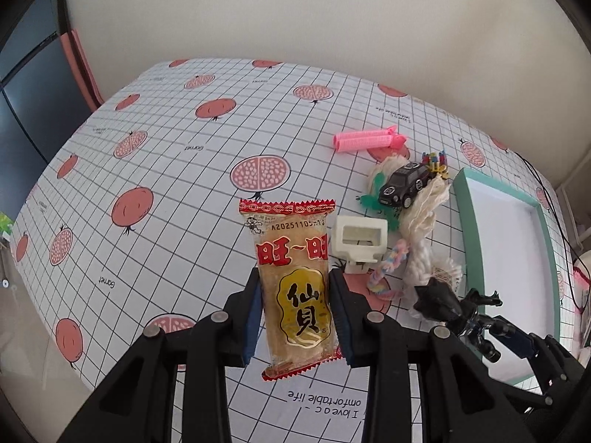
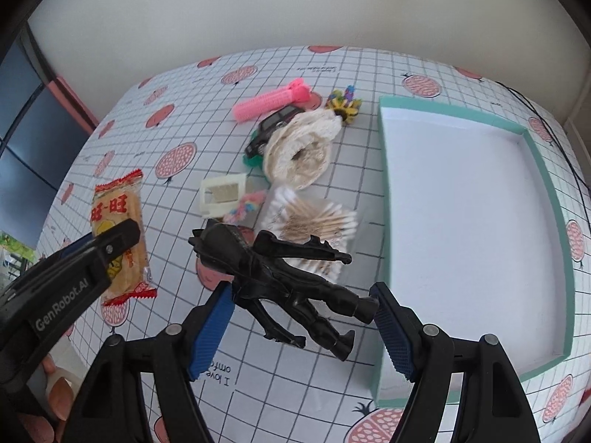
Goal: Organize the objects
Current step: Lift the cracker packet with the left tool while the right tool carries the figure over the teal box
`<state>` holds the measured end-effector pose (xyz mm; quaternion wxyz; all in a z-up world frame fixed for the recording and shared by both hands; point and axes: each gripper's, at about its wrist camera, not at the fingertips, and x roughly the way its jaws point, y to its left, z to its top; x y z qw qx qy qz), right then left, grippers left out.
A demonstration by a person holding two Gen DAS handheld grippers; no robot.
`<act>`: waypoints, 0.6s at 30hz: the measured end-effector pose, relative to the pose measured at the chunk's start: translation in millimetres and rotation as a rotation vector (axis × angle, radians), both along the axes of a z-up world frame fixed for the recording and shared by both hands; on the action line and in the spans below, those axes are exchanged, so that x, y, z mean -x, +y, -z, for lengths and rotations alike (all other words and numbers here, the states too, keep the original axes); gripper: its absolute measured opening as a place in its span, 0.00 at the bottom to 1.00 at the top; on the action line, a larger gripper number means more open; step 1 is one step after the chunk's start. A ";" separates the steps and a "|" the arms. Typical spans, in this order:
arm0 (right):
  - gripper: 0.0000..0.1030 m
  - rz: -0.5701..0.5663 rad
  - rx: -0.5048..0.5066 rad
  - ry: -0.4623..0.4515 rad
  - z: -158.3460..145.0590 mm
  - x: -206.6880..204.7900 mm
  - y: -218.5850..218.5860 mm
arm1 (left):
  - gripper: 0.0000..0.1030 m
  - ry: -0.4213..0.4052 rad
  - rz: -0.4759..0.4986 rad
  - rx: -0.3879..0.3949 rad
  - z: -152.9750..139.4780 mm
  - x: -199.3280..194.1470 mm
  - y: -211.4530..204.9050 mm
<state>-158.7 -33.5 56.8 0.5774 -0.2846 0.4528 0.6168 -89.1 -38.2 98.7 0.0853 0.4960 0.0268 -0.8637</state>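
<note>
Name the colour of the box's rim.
Mint green around a white inside, on the box; clearest in the right wrist view.

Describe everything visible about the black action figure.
The black action figure is glossy moulded plastic, with a pointed-eared head, a cape, spread arms and two booted legs. It lies tilted between the blue pads of the right gripper, clamped across its body and leg, above the tablecloth, in front of the cotton swabs.

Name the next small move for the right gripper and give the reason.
Probably carry the black figure rightward over the teal box and release. The right gripper grips it clear of the cloth, the box lies beside it, empty, and the left gripper holds the snack packet.
</note>
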 end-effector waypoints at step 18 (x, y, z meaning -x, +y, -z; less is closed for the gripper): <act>0.75 0.285 0.000 0.007 12.4 -105.1 -12.4 | 0.35 0.032 0.208 -0.071 -2.5 -5.1 75.0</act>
